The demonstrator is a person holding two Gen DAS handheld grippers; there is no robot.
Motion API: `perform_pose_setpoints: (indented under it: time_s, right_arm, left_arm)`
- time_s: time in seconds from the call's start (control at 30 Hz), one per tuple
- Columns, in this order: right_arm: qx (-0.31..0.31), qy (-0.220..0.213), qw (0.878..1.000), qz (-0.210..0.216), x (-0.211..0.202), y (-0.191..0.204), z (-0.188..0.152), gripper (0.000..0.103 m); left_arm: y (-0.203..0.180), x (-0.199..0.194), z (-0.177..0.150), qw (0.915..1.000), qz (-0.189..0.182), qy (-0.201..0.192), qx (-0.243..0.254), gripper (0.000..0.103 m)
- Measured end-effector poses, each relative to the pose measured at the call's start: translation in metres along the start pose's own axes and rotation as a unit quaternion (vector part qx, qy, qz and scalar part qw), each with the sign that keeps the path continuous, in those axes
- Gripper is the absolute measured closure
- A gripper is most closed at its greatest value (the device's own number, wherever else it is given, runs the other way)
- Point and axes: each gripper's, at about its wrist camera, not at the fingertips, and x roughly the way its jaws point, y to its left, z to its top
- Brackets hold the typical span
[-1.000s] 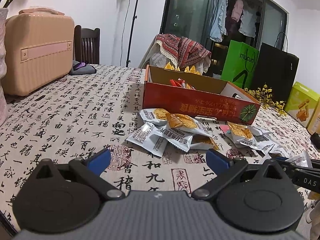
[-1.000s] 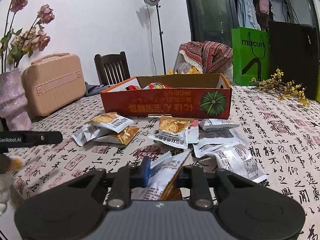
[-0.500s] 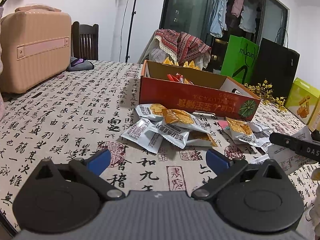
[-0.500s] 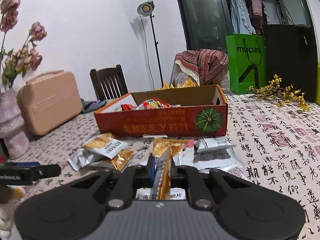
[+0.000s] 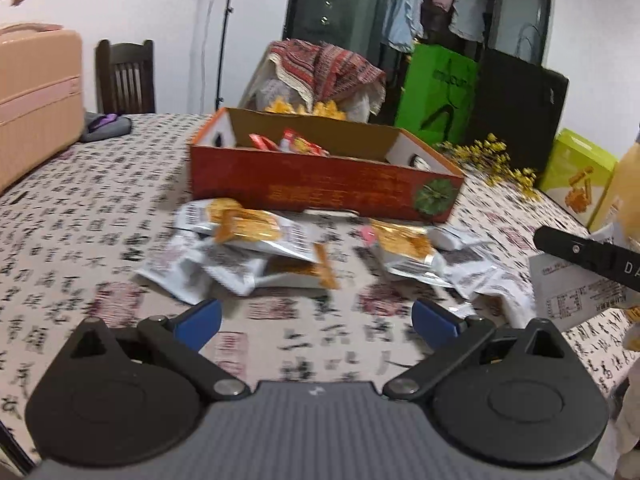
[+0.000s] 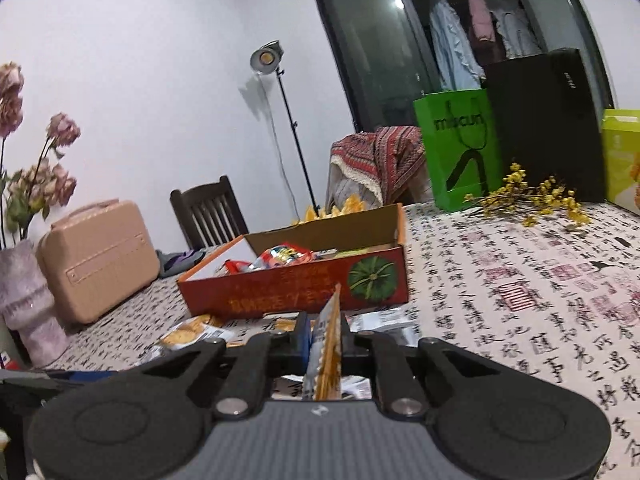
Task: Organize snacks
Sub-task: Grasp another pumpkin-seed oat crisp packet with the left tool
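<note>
- Left gripper [image 5: 316, 318], seen from its own wrist camera, has its blue-tipped fingers [image 5: 198, 322] spread wide with nothing between them, above the calligraphy-print tablecloth [image 5: 80, 208].
- Just ahead of it lies a loose heap of white and gold foil snack packets [image 5: 256, 248], touching one another, in front of the long side of the open red cardboard box [image 5: 320, 184].
- That box holds red wrapped snacks [image 5: 288, 144].
- At the right edge of this view the right gripper's black arm [image 5: 588, 254] crosses a white packet.
- Right gripper [image 6: 325, 338], in its wrist view, is pressed together on a white and gold snack packet [image 6: 328, 344], held edge-on and upright, lifted off the table.
- Beyond it stands the red box [image 6: 304, 292], mid-table, more packets [image 6: 192, 330] lying before it.
</note>
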Motion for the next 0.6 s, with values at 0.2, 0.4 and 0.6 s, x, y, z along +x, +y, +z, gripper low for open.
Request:
perform_pose_setpoints:
  time_s: [0.2,0.4,0.6]
  right_arm:
    - [0.023,-0.008,1.0,-0.005,-0.009,-0.024,-0.006,0.092]
    - [0.037,-0.015,0.999,-0.017,-0.017,-0.047,-0.007,0.092]
    - [0.047,-0.024,0.998,-0.024,-0.017,-0.064,-0.007,0.092]
  left_arm:
    - [-0.046,0.015,-0.001,0.9994,-0.012,0.02,0.028,0.0]
    - [-0.085,0.038,-0.005,0.9981,0.001,0.047,0.039,0.0]
    - [-0.111,0.051,-0.015,0.9969,0.029,0.056,0.047,0.0]
